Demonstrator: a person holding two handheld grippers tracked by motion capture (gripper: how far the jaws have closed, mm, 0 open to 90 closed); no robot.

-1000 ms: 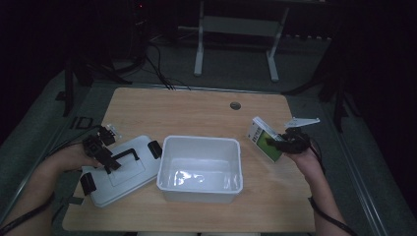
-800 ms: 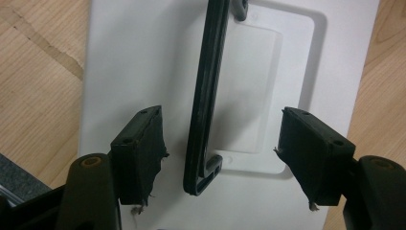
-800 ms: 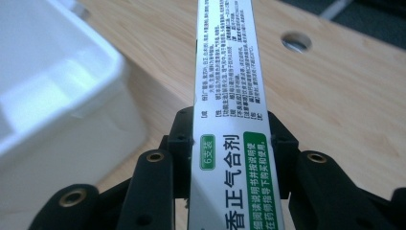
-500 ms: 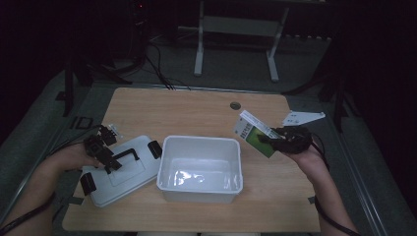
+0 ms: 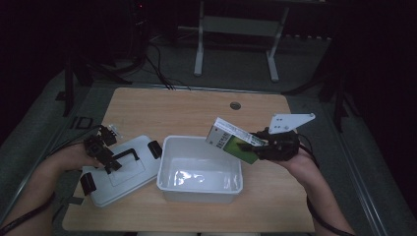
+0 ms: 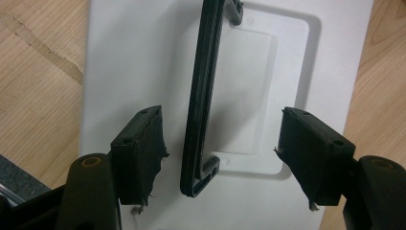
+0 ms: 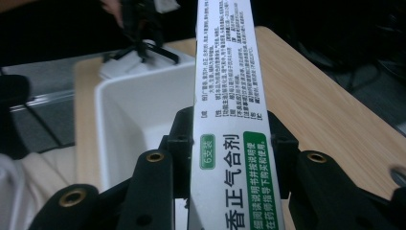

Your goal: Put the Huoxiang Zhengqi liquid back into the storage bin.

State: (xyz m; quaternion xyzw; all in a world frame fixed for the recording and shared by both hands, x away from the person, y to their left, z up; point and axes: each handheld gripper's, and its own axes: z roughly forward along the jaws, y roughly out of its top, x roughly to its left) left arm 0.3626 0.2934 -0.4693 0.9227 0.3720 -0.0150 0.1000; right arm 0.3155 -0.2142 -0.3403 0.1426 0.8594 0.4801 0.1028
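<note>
A white and green medicine box (image 5: pixel 231 140) (image 7: pixel 227 120) hangs tilted above the right rim of the open white bin (image 5: pixel 169 150), with my right gripper (image 5: pixel 258 146) (image 7: pixel 225 143) shut on its lower end. The bin's white lid (image 5: pixel 125 179) (image 6: pixel 119 57) lies flat on the table to the left, its black handle (image 5: pixel 127 155) (image 6: pixel 201 96) raised. My left gripper (image 5: pixel 109 162) (image 6: pixel 220 158) stands open over the lid. Its two pads (image 6: pixel 139 148) straddle the handle without touching it.
The wooden table (image 5: pixel 167 108) has a round cable hole (image 5: pixel 235 105) at the back. Black latches (image 5: pixel 155 147) sit on the lid's ends. A white stand (image 5: pixel 236 44) and cables lie on the dark floor beyond the table's far edge.
My right gripper has carried the medicine box leftward from the table's right side to above the bin's right rim. The left gripper has stayed over the lid.
</note>
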